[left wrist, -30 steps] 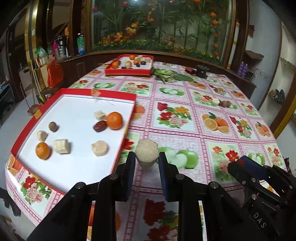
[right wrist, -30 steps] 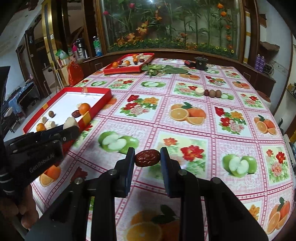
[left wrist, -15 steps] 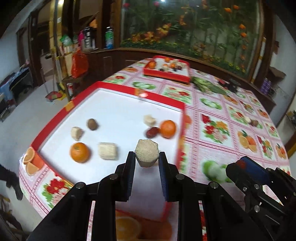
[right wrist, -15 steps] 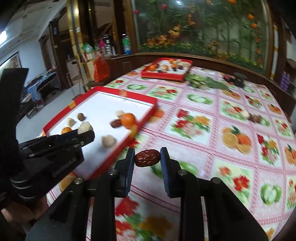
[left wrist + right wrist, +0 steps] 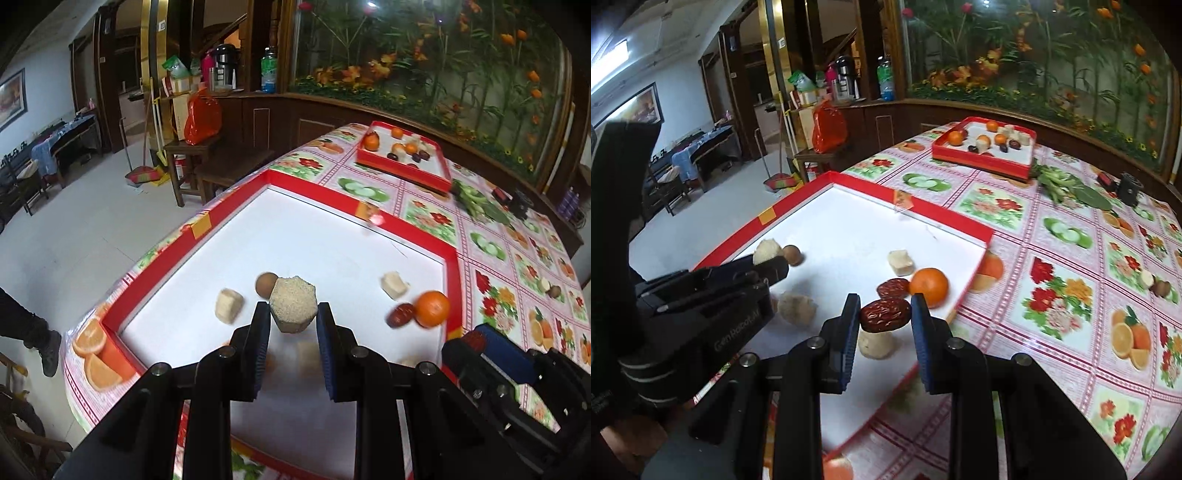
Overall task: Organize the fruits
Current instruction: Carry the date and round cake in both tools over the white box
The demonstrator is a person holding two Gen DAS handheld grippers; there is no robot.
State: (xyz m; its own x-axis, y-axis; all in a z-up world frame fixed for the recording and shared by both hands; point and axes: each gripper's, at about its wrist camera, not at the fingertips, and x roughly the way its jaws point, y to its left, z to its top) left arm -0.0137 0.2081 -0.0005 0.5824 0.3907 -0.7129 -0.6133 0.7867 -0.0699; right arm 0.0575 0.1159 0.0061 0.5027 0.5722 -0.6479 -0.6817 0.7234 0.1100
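My left gripper (image 5: pixel 292 314) is shut on a beige hexagonal fruit chunk (image 5: pixel 293 309), held above the near red-rimmed white tray (image 5: pixel 314 229). My right gripper (image 5: pixel 885 314) is shut on a dark red date (image 5: pixel 885 315), over the same tray's (image 5: pixel 827 218) right part. On the tray lie an orange (image 5: pixel 432 308), another date (image 5: pixel 400 315), pale chunks (image 5: pixel 394 285) (image 5: pixel 229 306) and a brown round fruit (image 5: pixel 264 283). In the right wrist view the left gripper (image 5: pixel 764 264) shows at the left, with the orange (image 5: pixel 929 287) and a date (image 5: pixel 893 288) just ahead.
A second red tray (image 5: pixel 406 171) with oranges and dates stands at the table's far side; greens (image 5: pixel 476 201) lie beside it. The flowered tablecloth (image 5: pixel 1063 266) stretches right, with small fruits (image 5: pixel 1156 284) on it. A person's shoe (image 5: pixel 48 350) is on the floor left.
Both grippers have swung left from over the tablecloth to above the near tray, each still holding its piece. The tray now fills the views.
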